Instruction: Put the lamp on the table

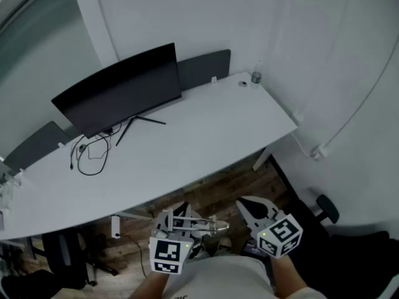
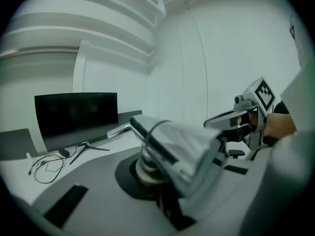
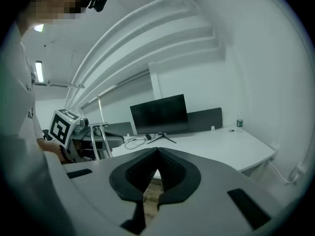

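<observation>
A folded silver lamp (image 2: 172, 144) fills the left gripper view, and my left gripper (image 2: 165, 186) is shut on it near its round joint. In the head view that left gripper (image 1: 182, 220) hovers over the floor in front of the desk, with the lamp's (image 1: 202, 227) metal arm sticking out to the right. The white table (image 1: 212, 136) lies ahead, apart from both grippers. To the right, my right gripper (image 1: 251, 208) hangs beside the lamp. Its jaws meet at the tip with nothing between them in the right gripper view (image 3: 156, 156).
On the table stand a black monitor (image 1: 121, 89), a loop of cables (image 1: 90, 151) and a small bottle (image 1: 256, 76) at the far right corner. Grey divider panels (image 1: 206, 67) run along the table's back. A dark chair part (image 1: 325, 208) is on the floor at right.
</observation>
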Action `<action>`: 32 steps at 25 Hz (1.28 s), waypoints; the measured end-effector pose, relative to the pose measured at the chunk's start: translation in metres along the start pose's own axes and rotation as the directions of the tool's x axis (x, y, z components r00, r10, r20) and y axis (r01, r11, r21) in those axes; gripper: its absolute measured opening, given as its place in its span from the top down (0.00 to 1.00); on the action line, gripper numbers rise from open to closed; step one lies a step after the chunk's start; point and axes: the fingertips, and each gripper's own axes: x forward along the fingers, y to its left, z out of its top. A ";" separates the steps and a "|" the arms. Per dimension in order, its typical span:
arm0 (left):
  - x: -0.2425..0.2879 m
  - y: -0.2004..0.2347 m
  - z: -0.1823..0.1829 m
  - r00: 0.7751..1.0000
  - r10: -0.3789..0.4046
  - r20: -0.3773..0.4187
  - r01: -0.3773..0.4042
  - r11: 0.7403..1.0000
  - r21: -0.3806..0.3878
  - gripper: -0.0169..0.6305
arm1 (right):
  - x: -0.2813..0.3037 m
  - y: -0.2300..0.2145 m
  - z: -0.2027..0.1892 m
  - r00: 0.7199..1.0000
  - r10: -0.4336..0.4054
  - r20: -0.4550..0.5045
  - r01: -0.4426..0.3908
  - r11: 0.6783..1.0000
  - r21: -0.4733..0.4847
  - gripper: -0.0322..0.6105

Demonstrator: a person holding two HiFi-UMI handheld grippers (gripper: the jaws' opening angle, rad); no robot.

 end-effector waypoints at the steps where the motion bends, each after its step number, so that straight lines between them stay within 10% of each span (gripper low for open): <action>1: 0.000 0.001 -0.001 1.000 0.002 0.006 -0.002 1.000 0.001 0.97 | 0.000 0.001 -0.001 1.000 0.000 0.001 0.000 1.000 0.001 0.90; 32: 0.012 0.050 -0.012 0.997 -0.072 0.014 0.072 0.997 0.012 0.97 | 0.047 0.011 0.002 0.997 -0.075 0.022 0.074 0.996 0.053 0.90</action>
